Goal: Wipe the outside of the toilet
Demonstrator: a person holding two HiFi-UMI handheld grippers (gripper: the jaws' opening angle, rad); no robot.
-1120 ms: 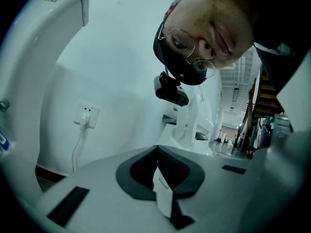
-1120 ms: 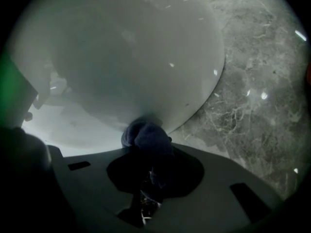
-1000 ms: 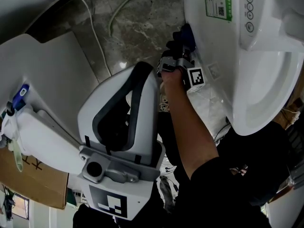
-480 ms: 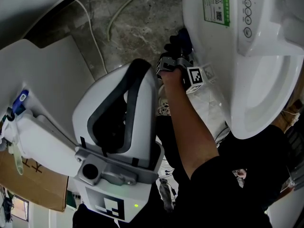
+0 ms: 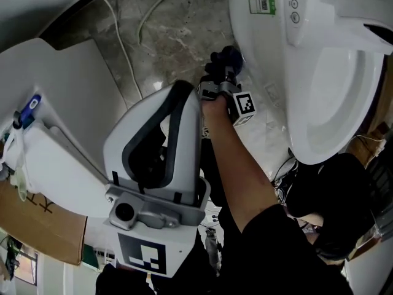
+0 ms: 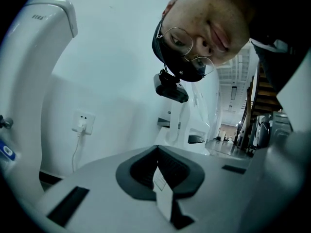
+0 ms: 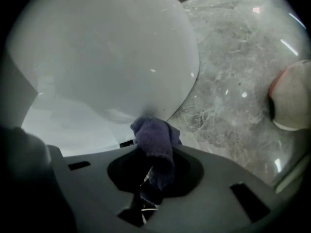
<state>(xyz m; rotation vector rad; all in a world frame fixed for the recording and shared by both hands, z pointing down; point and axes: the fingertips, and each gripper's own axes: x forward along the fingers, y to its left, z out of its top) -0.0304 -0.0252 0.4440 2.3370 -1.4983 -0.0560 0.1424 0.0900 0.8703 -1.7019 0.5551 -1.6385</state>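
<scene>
The white toilet fills the upper right of the head view, with a green label near its back. My right gripper is shut on a dark blue cloth and holds it against the toilet's outer side, low near the floor. In the right gripper view the cloth sticks out of the right gripper and touches the curved toilet. My left gripper is held up close to the head camera, away from the toilet. In its own view the left gripper is shut, with only a small white tag at the seam.
Grey marble floor lies beside the toilet with a white cable across it. A white fixture with a blue part stands at the left, above cardboard. A wall socket shows behind. A rounded white object sits on the floor.
The right gripper has slid the cloth a little along the toilet's side. The head camera has shifted, so the toilet sits further left. The left gripper has hardly moved.
</scene>
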